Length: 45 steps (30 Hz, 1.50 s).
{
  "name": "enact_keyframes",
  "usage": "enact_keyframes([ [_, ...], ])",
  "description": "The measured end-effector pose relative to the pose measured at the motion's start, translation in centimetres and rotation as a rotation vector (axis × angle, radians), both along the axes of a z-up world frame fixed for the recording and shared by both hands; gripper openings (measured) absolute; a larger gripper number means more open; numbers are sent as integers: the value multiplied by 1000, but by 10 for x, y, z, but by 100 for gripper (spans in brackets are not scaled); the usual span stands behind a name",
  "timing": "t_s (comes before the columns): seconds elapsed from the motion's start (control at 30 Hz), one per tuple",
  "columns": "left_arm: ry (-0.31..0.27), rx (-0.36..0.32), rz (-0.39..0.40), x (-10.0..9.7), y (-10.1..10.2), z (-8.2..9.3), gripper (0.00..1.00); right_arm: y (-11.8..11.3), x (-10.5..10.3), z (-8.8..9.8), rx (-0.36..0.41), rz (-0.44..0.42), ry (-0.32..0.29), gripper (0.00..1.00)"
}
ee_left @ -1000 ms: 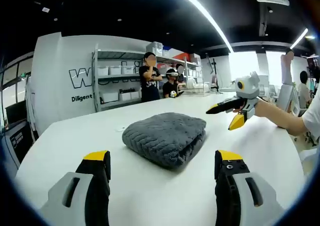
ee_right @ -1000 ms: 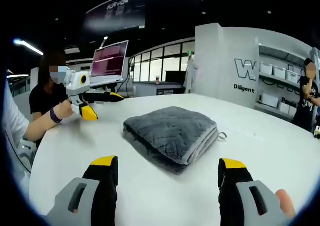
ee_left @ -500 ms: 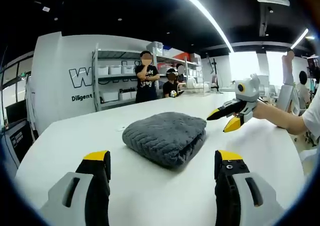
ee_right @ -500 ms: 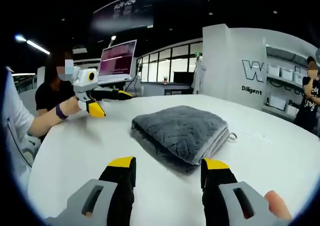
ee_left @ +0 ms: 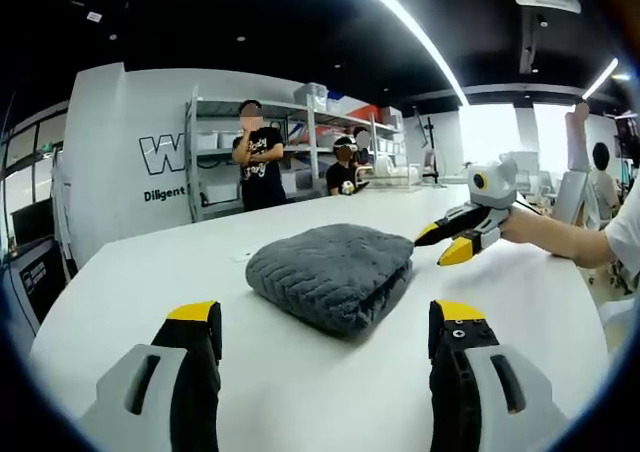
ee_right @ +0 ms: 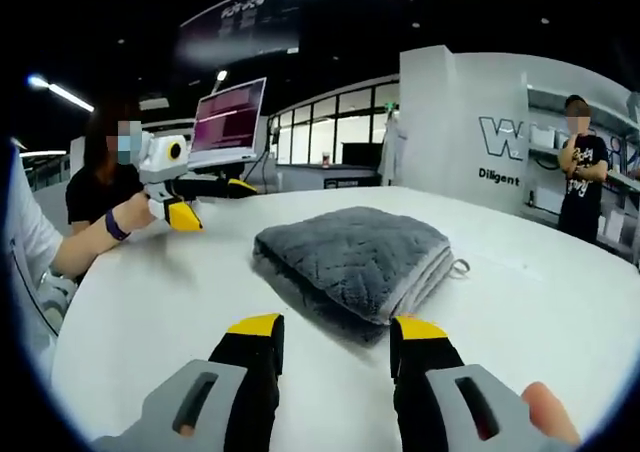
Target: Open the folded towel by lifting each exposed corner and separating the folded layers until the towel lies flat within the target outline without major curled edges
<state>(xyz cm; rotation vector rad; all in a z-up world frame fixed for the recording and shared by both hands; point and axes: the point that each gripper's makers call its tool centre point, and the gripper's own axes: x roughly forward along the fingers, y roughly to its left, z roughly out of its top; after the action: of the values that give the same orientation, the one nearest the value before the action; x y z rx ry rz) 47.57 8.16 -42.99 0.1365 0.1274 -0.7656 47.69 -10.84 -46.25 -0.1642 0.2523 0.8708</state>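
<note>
A grey quilted towel [ee_left: 330,272] lies folded in a thick pad on the white table [ee_left: 150,262]. In the right gripper view the towel [ee_right: 350,257] shows its stacked layer edges and a small loop tag [ee_right: 458,267] on the right side. My left gripper [ee_left: 325,317] stands wide open just short of the towel, holding nothing. It also appears from the left [ee_right: 215,204], off the table and apart from the cloth. My right gripper [ee_right: 337,327] is open with a narrower gap, close to the towel's near edge. In the left gripper view the right gripper [ee_left: 440,242] hovers beside the towel's right edge.
The white table [ee_right: 560,302] stretches wide around the towel. A shelf with bins [ee_left: 215,172] stands behind it, with a person [ee_left: 252,162] walking by and others further back. A lit screen [ee_right: 228,117] stands beyond the table, near a seated person [ee_right: 95,187].
My right gripper's jaws have drawn closer together and it has come nearer the towel. The left gripper has stayed put. The standing person at the back has walked left along the shelf.
</note>
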Motion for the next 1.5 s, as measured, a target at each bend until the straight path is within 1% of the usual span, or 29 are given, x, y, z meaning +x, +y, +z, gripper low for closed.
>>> enact_keyframes([
  [0.1, 0, 0, -2, 0, 0, 0, 84, 1, 0, 3, 20, 0, -7, 40],
  [0.27, 1, 1, -3, -1, -1, 0, 84, 1, 3, -1, 1, -3, -22, 39],
  [0.43, 2, 2, -2, -1, -1, 0, 84, 2, 3, -1, 7, -2, -20, 37],
  [0.67, 6, 5, -5, 0, -2, -2, 84, -1, 7, 0, -27, -3, -70, 28],
  [0.77, 7, 6, -5, 0, -2, -2, 84, -1, 9, -3, -42, -5, -79, 25],
  [0.8, 7, 6, -5, 0, -2, -2, 84, -1, 10, -4, -46, -3, -81, 23],
  [0.97, 7, 5, -5, 0, -1, -2, 84, -3, 12, -3, -87, -6, -133, 11],
  [1.13, 10, 8, -8, 0, -2, -3, 83, -5, 14, -3, -102, 1, -158, 0],
  [1.2, 8, 8, -8, 0, -2, -3, 83, -5, 15, -2, -99, 7, -165, 0],
  [1.33, 9, 10, -9, -1, -3, -4, 83, -4, 14, -2, -89, 11, -158, 0],
  [1.5, 7, 15, -15, -2, -5, -5, 83, 2, 7, 5, -19, 47, -127, 0],
])
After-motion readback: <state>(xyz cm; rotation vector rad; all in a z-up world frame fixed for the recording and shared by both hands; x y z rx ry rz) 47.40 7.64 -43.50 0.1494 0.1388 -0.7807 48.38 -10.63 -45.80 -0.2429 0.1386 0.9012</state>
